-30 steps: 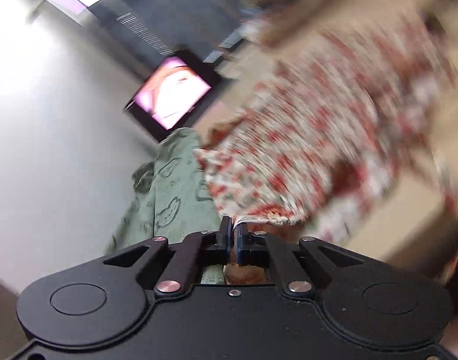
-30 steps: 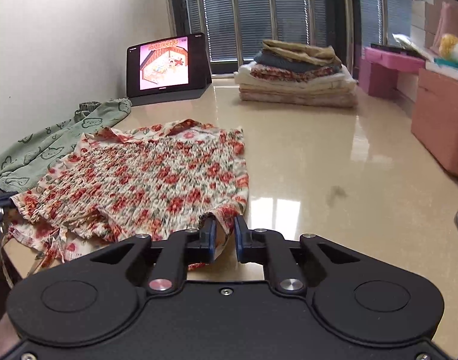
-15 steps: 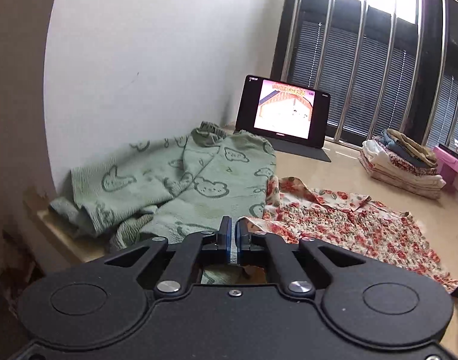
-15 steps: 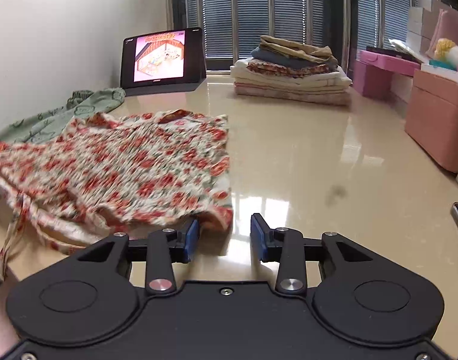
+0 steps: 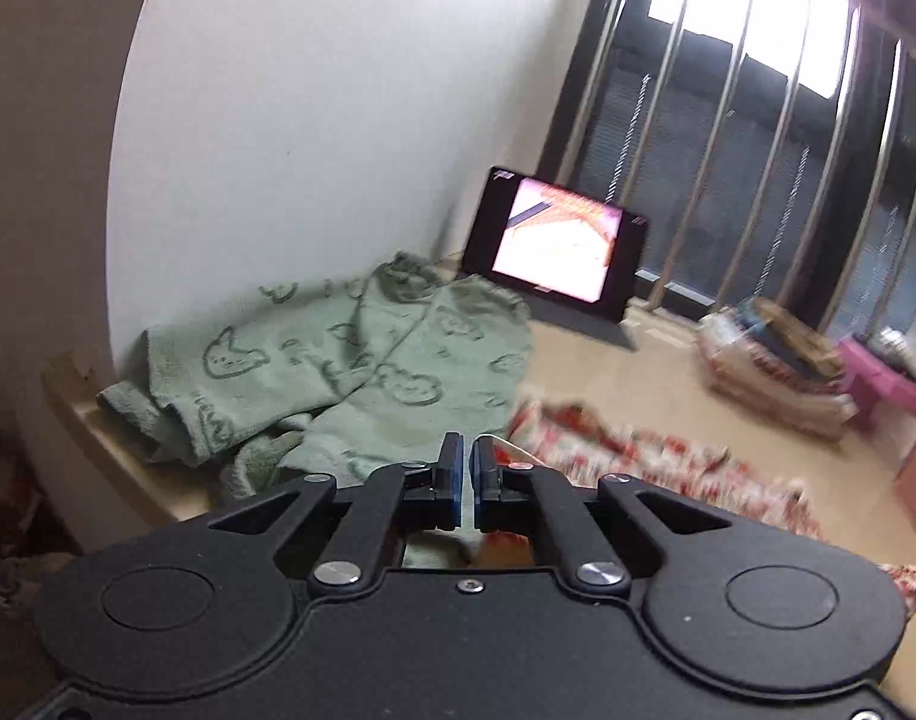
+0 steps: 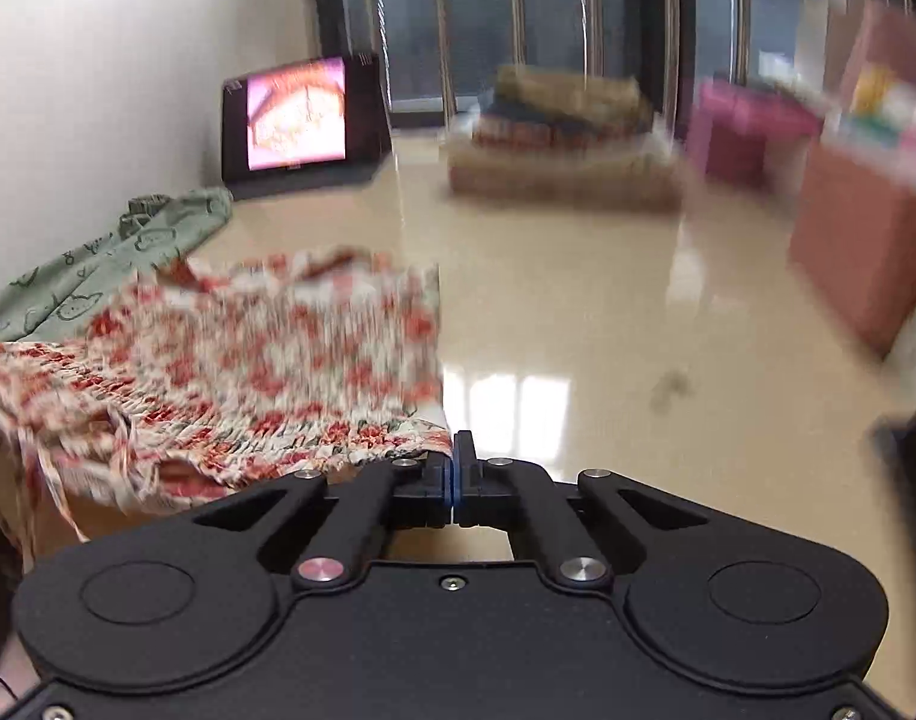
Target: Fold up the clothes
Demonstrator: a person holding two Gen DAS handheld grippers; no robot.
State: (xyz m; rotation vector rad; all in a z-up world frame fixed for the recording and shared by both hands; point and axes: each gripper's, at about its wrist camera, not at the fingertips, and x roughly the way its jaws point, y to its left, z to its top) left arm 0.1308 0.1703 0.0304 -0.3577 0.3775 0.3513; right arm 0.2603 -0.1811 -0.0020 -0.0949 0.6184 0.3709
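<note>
A red-and-white floral smocked garment (image 6: pixel 260 372) lies spread on the beige table (image 6: pixel 578 324); it also shows, blurred, in the left wrist view (image 5: pixel 650 456). My right gripper (image 6: pixel 456 456) is shut at the garment's near right corner; whether cloth is pinched between the pads is not visible. My left gripper (image 5: pixel 467 462) is nearly shut with a thin slit between the pads, nothing visibly held, above the garment's left edge. A green bear-print garment (image 5: pixel 338 378) lies crumpled by the wall.
A tablet (image 5: pixel 560 240) with a lit screen stands at the back by the window bars. A stack of folded clothes (image 6: pixel 560 138) sits at the back. Pink boxes (image 6: pixel 860 228) stand on the right. The wall (image 5: pixel 278 120) borders the left.
My right gripper, open half a second ago, has shut at the floral garment's corner. My left gripper has swung upright, away from the floral cloth it pinched a second ago. Both views are blurred.
</note>
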